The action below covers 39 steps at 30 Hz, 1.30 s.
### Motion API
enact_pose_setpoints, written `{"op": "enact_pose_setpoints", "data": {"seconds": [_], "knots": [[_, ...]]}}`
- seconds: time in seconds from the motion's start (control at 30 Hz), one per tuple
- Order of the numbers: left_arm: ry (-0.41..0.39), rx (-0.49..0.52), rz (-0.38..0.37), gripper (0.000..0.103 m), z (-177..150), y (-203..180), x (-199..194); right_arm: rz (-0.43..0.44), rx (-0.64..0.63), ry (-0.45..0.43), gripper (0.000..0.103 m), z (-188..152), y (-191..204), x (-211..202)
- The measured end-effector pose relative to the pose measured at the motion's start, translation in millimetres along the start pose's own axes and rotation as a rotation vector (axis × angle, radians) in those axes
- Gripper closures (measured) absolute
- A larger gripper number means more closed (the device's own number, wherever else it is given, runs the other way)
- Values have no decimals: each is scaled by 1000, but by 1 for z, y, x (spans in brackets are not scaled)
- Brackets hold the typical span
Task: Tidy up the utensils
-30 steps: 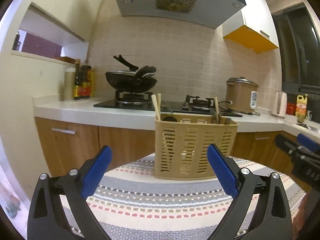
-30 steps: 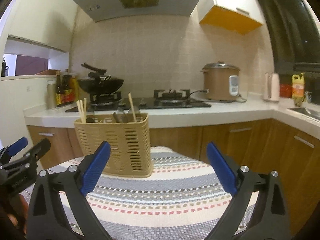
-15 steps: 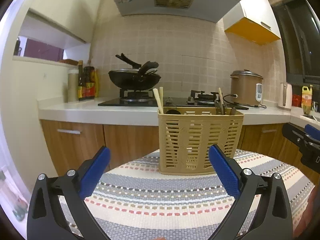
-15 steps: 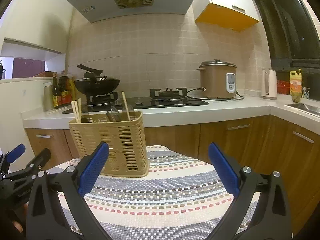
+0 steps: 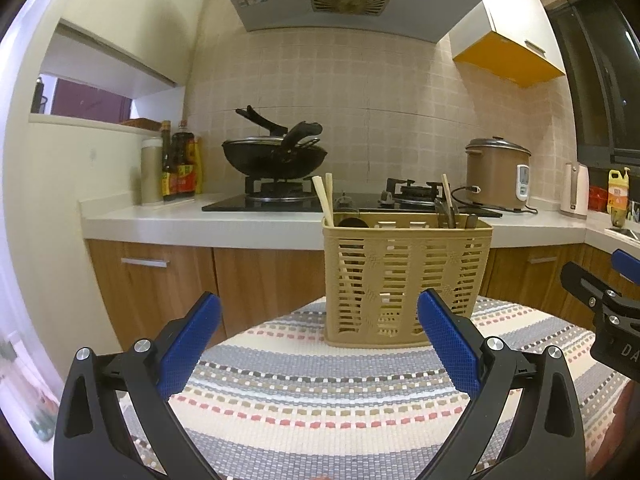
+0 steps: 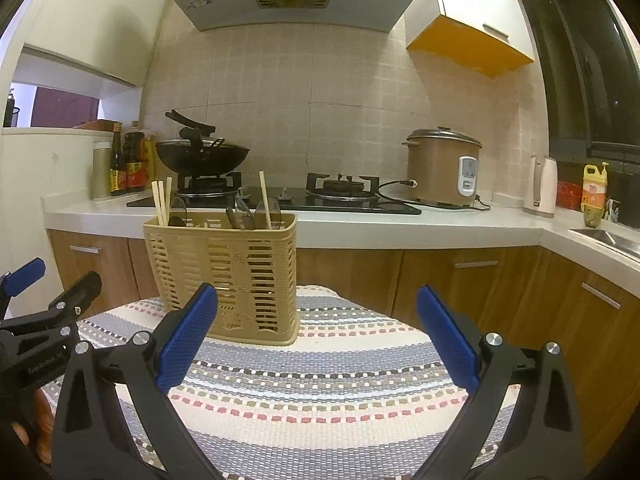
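A tan slotted utensil basket [image 5: 406, 280] stands upright at the far side of a striped cloth-covered table [image 5: 320, 400]. It also shows in the right wrist view [image 6: 224, 276]. Wooden chopsticks [image 5: 325, 200] stick out at its left end, and one chopstick with dark utensil handles [image 5: 450, 212] at its right end. My left gripper [image 5: 318, 344] is open and empty, short of the basket. My right gripper [image 6: 318, 344] is open and empty, to the basket's right. Each gripper shows at the edge of the other's view.
Behind the table runs a kitchen counter [image 5: 200, 220] with a gas hob, a black wok [image 5: 274, 158], sauce bottles [image 5: 178, 168], a rice cooker [image 5: 498, 174] and a kettle [image 6: 540, 186]. A sink [image 6: 608, 236] lies at the far right. Wooden cabinets stand below.
Both views have tilted and shifted slightly; the basket now sits a little further right in the left wrist view. Both grippers stay open and empty.
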<state>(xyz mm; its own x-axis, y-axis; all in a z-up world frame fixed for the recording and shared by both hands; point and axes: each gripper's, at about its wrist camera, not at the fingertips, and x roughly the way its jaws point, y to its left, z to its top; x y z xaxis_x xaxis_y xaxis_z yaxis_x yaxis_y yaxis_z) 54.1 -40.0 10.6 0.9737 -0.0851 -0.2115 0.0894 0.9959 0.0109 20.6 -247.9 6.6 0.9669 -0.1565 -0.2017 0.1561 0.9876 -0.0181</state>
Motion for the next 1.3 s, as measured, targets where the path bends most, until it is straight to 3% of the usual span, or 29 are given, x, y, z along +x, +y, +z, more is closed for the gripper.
{"op": "enact_pose_setpoints", "data": {"seconds": [1.3], "knots": [[60, -13, 11, 8, -1, 2, 10, 2, 23, 53, 8, -4, -6, 11]]}}
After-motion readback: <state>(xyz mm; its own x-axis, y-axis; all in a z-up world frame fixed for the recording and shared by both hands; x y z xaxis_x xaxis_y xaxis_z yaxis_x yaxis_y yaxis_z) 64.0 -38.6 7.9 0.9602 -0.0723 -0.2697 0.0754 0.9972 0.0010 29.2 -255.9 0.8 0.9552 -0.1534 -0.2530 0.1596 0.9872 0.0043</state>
